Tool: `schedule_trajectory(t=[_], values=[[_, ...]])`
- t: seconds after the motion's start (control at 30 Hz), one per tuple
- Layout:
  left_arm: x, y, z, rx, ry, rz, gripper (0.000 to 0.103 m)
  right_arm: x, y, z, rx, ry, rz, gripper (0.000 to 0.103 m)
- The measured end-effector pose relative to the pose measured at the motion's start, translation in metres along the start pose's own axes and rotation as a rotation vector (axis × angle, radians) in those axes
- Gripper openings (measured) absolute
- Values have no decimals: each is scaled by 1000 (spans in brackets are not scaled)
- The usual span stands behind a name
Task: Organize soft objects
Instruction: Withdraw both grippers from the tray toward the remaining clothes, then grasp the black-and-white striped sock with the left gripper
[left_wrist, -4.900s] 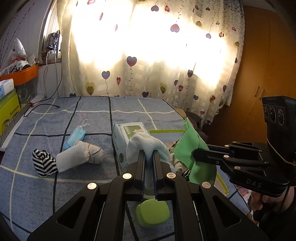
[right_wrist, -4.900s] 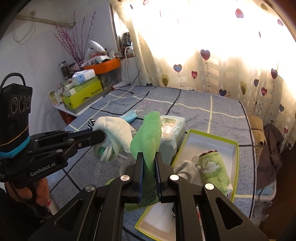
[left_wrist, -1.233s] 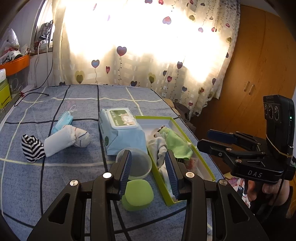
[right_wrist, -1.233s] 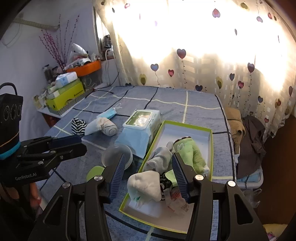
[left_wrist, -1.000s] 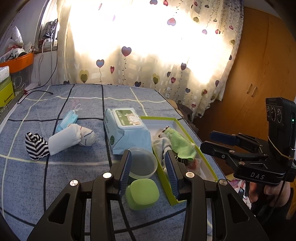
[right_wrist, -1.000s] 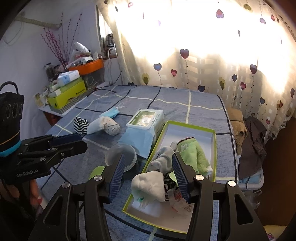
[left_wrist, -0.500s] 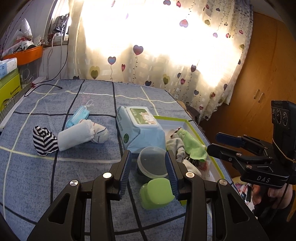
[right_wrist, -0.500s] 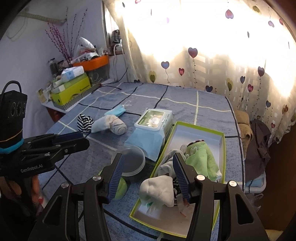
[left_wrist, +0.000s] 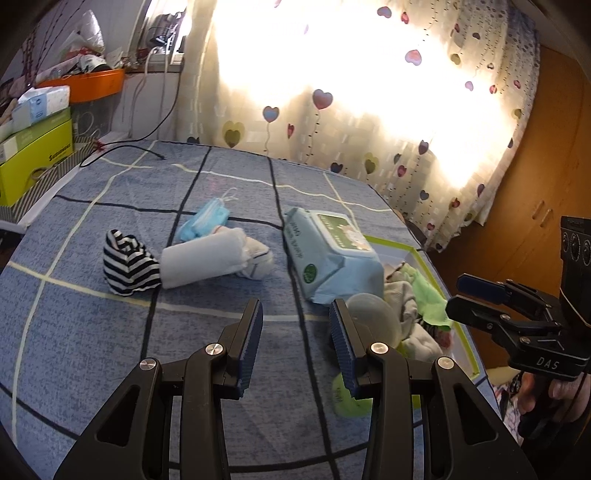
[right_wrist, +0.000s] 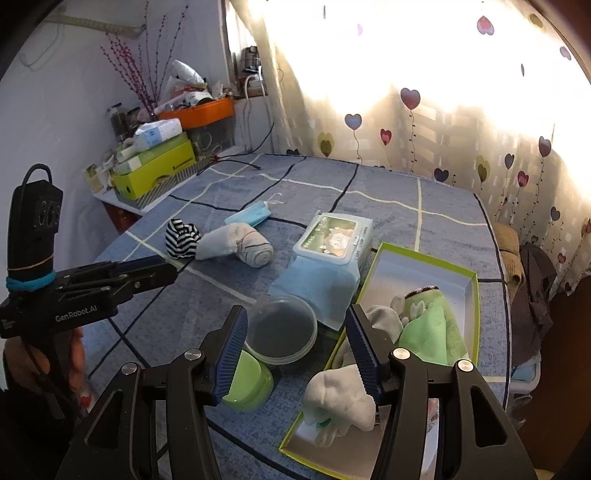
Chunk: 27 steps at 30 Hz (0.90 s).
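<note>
Left gripper (left_wrist: 295, 334), lower centre of left view: ribbed blue fingers (left_wrist: 251, 332) apart, empty. Right gripper (right_wrist: 293, 350): fingers likewise apart, empty, above the clear round plastic tub (right_wrist: 280, 328) and the green-rimmed white cardboard box (right_wrist: 474, 295) of socks.

Remaining targets at centre left, on the blue checked bedcover (left_wrist: 92, 332): rolled white sock (left_wrist: 207, 262) touching black-and-white striped sock (left_wrist: 127, 267). Both looked light, limp, compressible, non-fragile. Judged best pinched across mid-roll. Behind, a pleated blue face mask (left_wrist: 207, 221).
</note>
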<state>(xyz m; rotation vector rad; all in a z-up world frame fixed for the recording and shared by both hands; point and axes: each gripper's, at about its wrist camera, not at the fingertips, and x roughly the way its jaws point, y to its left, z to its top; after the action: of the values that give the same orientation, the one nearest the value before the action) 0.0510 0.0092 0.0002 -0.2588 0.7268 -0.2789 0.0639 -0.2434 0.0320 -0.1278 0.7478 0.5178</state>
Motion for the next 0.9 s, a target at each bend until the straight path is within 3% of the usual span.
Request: schedule_trajectory(t=[0.33,0.9], values=[[-5,41,2,-75,-25,67,39,23,18,18,-67,22,37,55],[4,108,12,-158,-13,203,39,94,65,68,-318,115,123,55]])
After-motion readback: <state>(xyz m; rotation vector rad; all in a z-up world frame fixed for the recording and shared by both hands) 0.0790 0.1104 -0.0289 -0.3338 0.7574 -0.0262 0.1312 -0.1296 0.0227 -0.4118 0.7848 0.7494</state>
